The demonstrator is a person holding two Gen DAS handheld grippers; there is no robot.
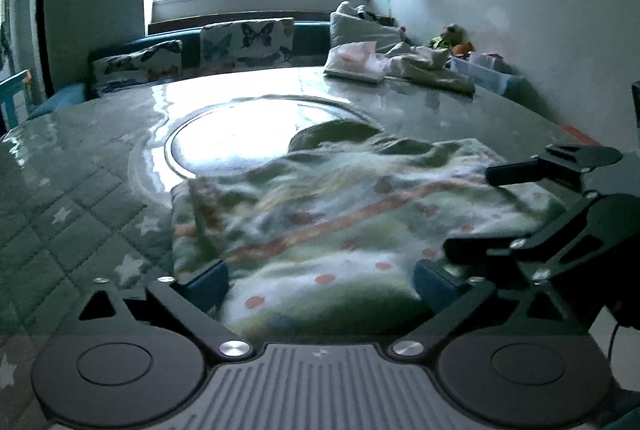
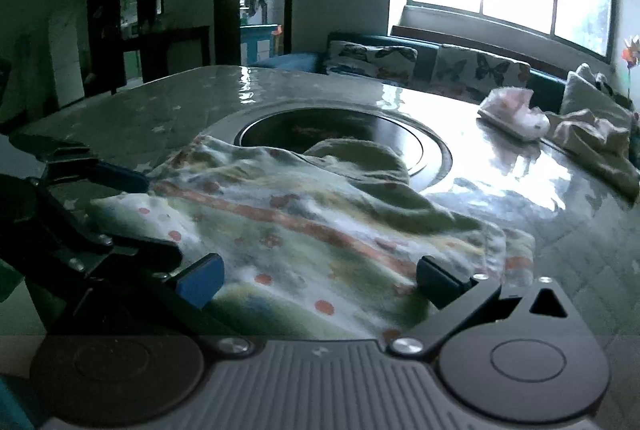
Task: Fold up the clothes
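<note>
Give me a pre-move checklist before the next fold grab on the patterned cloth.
1. Left gripper open: ok, jaws wide, nothing pinched.
2. Right gripper open: ok, jaws wide, nothing pinched.
3. Patterned cloth lies on the table: ok.
4. Cloth flat: not ok, far edge bunched near the round inset.
5. Grippers apart from each other: ok, but close side by side.
6. Other clothes away from the work area: ok, at the far edge.

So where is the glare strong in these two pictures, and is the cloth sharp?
Left wrist view: window light glares on the glossy round table; the dotted, striped pale cloth is blurred. Right wrist view: glare at the table's far right; the cloth is blurred too.
</note>
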